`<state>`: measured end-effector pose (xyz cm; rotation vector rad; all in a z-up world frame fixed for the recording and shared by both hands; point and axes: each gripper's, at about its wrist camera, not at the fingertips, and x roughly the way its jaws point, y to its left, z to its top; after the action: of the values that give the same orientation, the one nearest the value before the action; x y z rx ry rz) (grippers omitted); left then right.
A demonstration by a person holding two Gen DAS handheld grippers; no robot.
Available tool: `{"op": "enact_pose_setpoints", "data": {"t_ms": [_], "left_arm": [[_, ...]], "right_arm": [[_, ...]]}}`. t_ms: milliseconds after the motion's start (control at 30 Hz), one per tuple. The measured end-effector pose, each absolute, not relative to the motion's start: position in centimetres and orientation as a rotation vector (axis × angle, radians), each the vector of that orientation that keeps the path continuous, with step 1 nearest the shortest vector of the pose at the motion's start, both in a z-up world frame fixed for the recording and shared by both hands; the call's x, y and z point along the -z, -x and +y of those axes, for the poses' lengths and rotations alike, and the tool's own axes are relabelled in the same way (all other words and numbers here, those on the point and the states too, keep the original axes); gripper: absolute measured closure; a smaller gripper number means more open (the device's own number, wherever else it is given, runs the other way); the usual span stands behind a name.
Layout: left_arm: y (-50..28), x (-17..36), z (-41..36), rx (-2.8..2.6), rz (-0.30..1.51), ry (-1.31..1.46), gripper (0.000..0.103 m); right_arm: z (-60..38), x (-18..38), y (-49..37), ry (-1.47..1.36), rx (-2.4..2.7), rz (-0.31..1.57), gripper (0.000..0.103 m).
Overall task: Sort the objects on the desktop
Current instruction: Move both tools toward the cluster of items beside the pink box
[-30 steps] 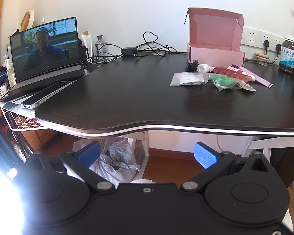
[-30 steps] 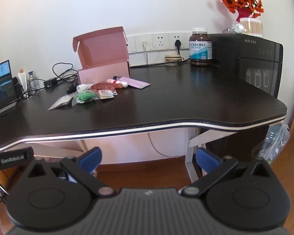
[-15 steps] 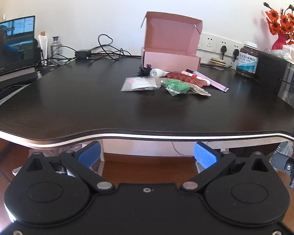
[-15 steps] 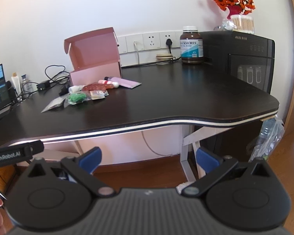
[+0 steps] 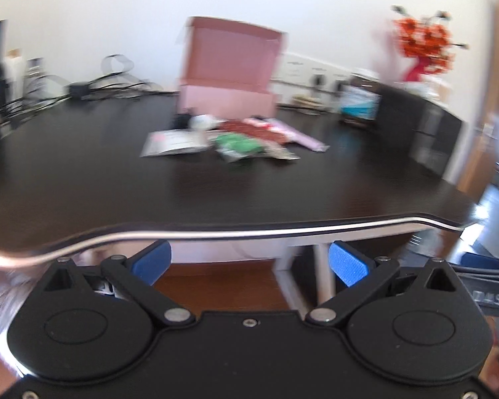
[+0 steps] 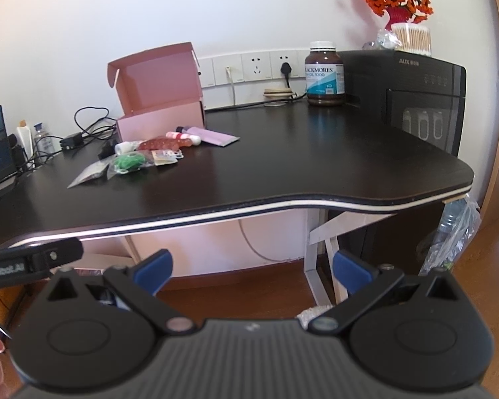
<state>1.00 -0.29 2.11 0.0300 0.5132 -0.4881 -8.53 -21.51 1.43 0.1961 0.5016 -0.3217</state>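
From the left wrist camera, badly blurred, I see my left gripper (image 5: 249,262) with its blue fingertips (image 5: 151,261) spread wide, holding nothing and touching nothing, just below the front edge of the dark desk (image 5: 83,179). My landmark is the open pink box (image 5: 228,103) at the back of the desk. Directly in front of it lies the cluster to sort: a flat clear packet (image 5: 171,143) to the front left, a green bundle in a bag (image 5: 238,146) in front, a red item (image 5: 249,129) and a pink tube (image 5: 299,138) to the front right.

From the right wrist camera, sharp, my right gripper (image 6: 252,272) is likewise released, blue pads (image 6: 351,272) far apart with nothing between them, below the desk edge. The pink box (image 6: 161,116) stands left of centre; in front of it I make out the green bundle (image 6: 128,163), a white roll (image 6: 124,147), the red item (image 6: 159,143) and the pink tube (image 6: 213,136). Right of the box, by the wall sockets (image 6: 254,68), stands a brown supplement jar (image 6: 324,74) beside a black appliance (image 6: 406,96).
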Motion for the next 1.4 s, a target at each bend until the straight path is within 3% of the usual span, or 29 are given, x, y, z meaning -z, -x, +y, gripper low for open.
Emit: {"op": "enact_pose_setpoints", "data": {"t_ms": [967,1400], "left_arm": [[-3.4,-3.0,-1.0,0.410,0.584,-0.047,0.000],[-3.3,-5.8,-1.2,0.383,0.476,-0.142,0.000]], "right_arm": [[-22.4,-2.3,6.1,-0.134,0.289,0.448,0.001],[-23.9,-3.3,4.6,-0.171,0.180,0.442,0.001]]}}
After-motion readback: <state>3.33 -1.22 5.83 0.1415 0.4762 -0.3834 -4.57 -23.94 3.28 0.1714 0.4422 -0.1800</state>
